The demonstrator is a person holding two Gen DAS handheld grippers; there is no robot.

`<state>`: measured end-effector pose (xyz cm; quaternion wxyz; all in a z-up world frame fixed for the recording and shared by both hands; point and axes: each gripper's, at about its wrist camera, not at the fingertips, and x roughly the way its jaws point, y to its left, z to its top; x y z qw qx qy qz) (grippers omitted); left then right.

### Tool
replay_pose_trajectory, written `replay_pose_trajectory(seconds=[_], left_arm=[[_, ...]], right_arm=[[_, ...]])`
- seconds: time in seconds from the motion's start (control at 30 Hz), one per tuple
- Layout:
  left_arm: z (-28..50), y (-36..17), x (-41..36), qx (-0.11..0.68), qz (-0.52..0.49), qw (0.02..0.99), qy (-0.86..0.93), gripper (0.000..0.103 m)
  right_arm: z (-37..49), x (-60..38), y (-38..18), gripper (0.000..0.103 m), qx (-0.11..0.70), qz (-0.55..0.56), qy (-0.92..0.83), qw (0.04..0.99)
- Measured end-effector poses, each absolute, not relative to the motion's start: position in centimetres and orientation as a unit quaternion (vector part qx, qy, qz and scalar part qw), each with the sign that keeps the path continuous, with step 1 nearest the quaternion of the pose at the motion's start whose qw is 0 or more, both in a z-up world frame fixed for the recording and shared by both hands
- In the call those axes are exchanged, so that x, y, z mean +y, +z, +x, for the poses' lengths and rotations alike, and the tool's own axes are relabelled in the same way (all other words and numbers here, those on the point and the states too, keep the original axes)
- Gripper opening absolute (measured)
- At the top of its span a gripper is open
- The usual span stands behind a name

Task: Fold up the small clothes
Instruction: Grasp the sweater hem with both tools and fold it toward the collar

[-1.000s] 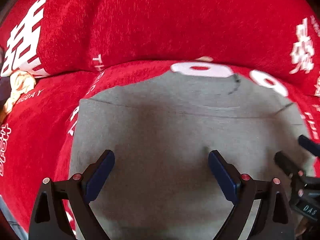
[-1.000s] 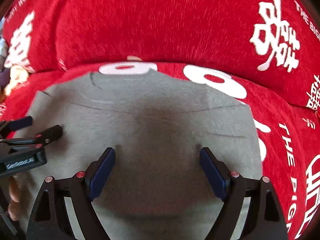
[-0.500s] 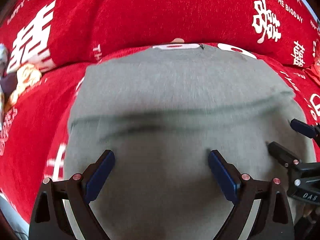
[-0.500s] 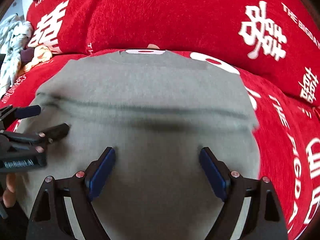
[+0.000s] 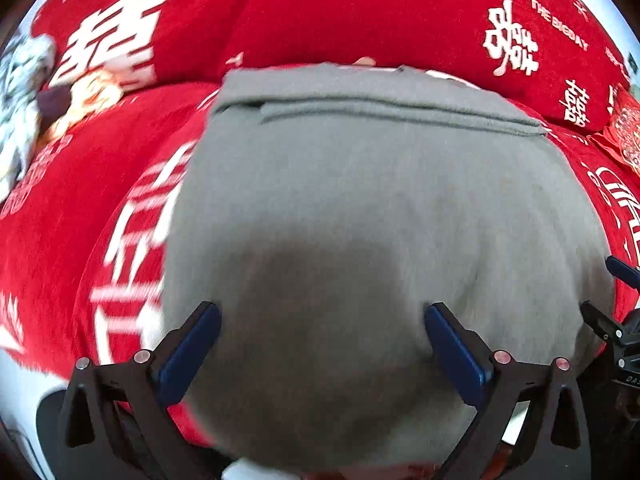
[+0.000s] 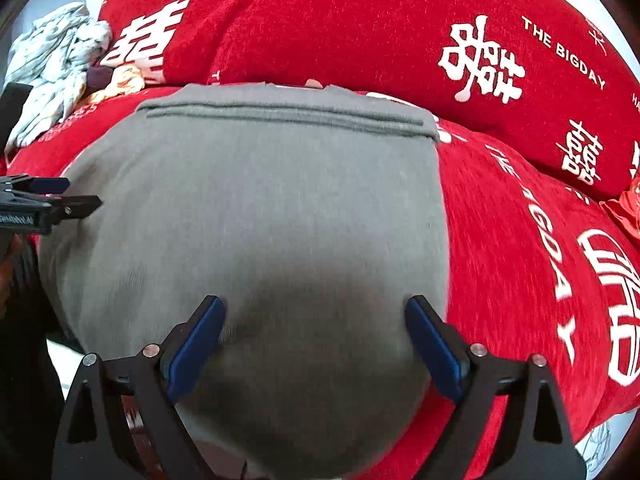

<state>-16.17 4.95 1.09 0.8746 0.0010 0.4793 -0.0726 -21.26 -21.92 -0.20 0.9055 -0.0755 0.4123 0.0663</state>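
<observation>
Grey knit: the garment [image 5: 384, 208] fills the ground under both my grippers, a folded rectangle lying on the red cover [image 6: 540, 272].
My left gripper [image 5: 322, 354]: jaws spread wide, blue pads apart, nothing between them; it hangs over the near part of the garment, toward its left side.
My right gripper [image 6: 316, 344]: jaws equally wide, holding nothing; it hangs over the near part too, its right pad close to the garment's right edge.
Each other: in the right view my left gripper shows at the left border, in the left view my right one shows at the right border, so the two stand side by side across the cloth.
Contact: I cannot tell whether the pads touch the cloth; a dark shadow lies between each pair of fingers.
Direction: the garment runs straight ahead from both sets of jaws, away from me.
Far edge: a doubled hem or fold [image 6: 288, 114] crosses the far end, side to side, just short of the red cushion [image 6: 360, 28].
Long axis: fisheye bulge makes it hard to call.
Nearer hand: neither; both sit about level, each over its own half.
Judgement: a further fold would likely start at the near edge below my jaws, which is mostly hidden by the grippers.
Beyond: loose pale clothes [image 6: 52, 80] heaped at far left, well apart.
</observation>
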Motion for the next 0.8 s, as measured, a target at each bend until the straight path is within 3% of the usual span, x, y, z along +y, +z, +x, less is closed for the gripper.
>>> replay_pose_trajectory(seconds=[0.13, 0.4, 0.47, 0.5, 0.63, 0.8], left_arm=[[-18.1, 1.5, 8.7, 0.483, -0.065, 0.872, -0.048, 0.102], [-18.6, -2.4, 12.0, 0.523, -0.170, 0.833, -0.060, 0.102], [-18.7, -2.3, 11.9, 0.517, -0.176, 0.835, -0.071, 0.102], [-18.8, -2.2, 11.7, 0.515, -0.174, 0.836, -0.078, 0.102], [-19.4, -1.5, 9.8, 0.503, -0.125, 0.851, -0.087, 0.084], [-19.5, -1.4, 10.0, 0.495, -0.140, 0.852, -0.103, 0.083]], right_arm=[[-22.7, -22.7, 0.1, 0.094, 0.437, -0.079, 0.042, 0.895], [-24.7, -27.5, -1.1, 0.093, 0.451, 0.061, 0.039, 0.889], [-24.9, -27.0, -1.1, 0.088, 0.453, 0.058, 0.062, 0.887], [-25.1, -26.6, -1.1, 0.079, 0.452, 0.055, 0.073, 0.887], [-25.3, -26.2, -1.1, 0.063, 0.449, 0.055, 0.102, 0.886], [-25.5, -28.1, -1.5, 0.062, 0.455, 0.127, 0.135, 0.871]])
